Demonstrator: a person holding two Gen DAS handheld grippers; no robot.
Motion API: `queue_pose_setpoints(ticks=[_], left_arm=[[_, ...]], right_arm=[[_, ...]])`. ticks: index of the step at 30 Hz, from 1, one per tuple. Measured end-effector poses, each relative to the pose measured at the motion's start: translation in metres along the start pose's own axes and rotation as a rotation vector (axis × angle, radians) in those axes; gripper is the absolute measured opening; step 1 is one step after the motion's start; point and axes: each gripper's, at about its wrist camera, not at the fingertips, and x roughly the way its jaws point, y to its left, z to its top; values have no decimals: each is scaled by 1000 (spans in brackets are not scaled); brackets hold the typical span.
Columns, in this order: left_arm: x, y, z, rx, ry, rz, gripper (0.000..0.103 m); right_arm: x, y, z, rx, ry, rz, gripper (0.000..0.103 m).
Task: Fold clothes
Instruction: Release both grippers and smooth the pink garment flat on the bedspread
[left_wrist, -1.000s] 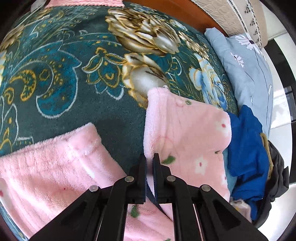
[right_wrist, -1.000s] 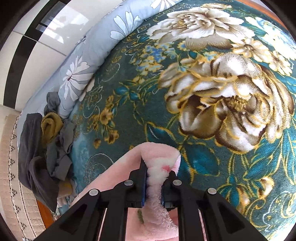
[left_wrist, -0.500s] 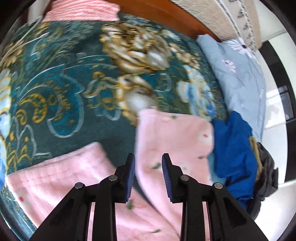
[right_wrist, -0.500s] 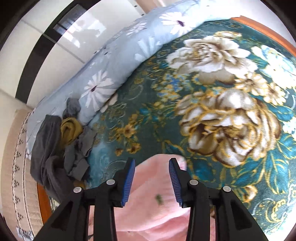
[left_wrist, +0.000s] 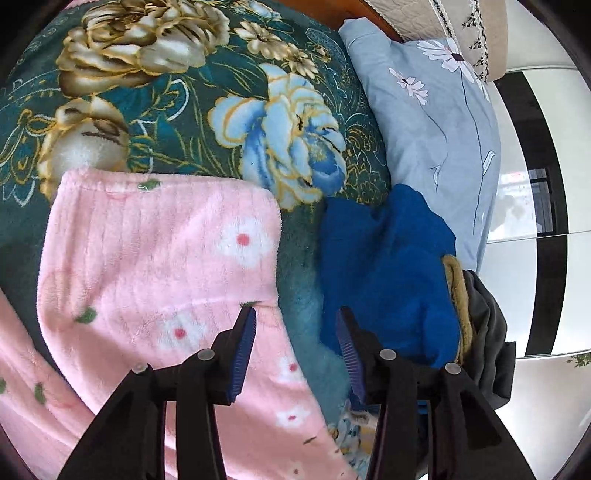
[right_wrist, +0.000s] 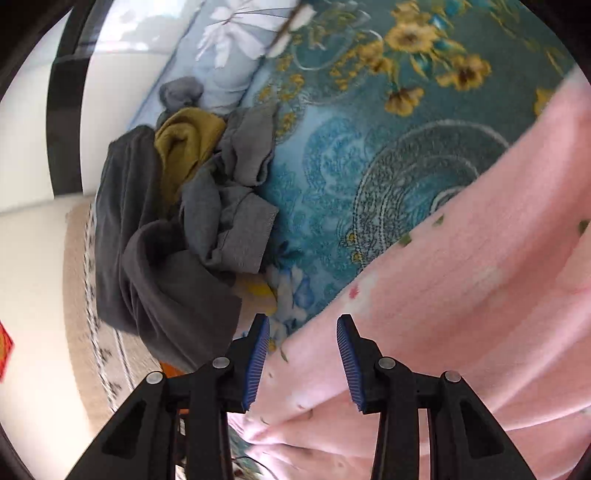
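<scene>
The fleece garment (left_wrist: 155, 258) lies spread on the blanket (left_wrist: 177, 122), which covers the bed. To its right in the left wrist view lies a folded cloth (left_wrist: 384, 273), with the pillow (left_wrist: 424, 122) behind that cloth and a heap of clothes (right_wrist: 173, 221) just beside it at the bed's edge. In the right wrist view the heap lies left of the garment, apart from it, the pillow beyond.

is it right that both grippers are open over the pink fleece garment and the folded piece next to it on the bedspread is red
Not quite: the piece beside the pink fleece garment is blue, not red. The left wrist view shows this blue garment lying on the bedspread. The rest holds: the left gripper and right gripper are both open above the pink fleece.
</scene>
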Motion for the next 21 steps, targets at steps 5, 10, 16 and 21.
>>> queue_pose_setpoints(ticks=[5,10,16,21], left_arm=[[28,-2,14,-4,30,93,51],[50,-3,24,-12,56,169,52],[67,1,36,-73,83,217,52],[60,27,42,-213,104,199,21]], right_arm=[[10,-5,4,38,-34,-76,43],[12,-12,2,32,-33,-100,44],[11,-18,-3,-25,-44,-116,44],[7,-18,-9,-63,-38,-132,44]])
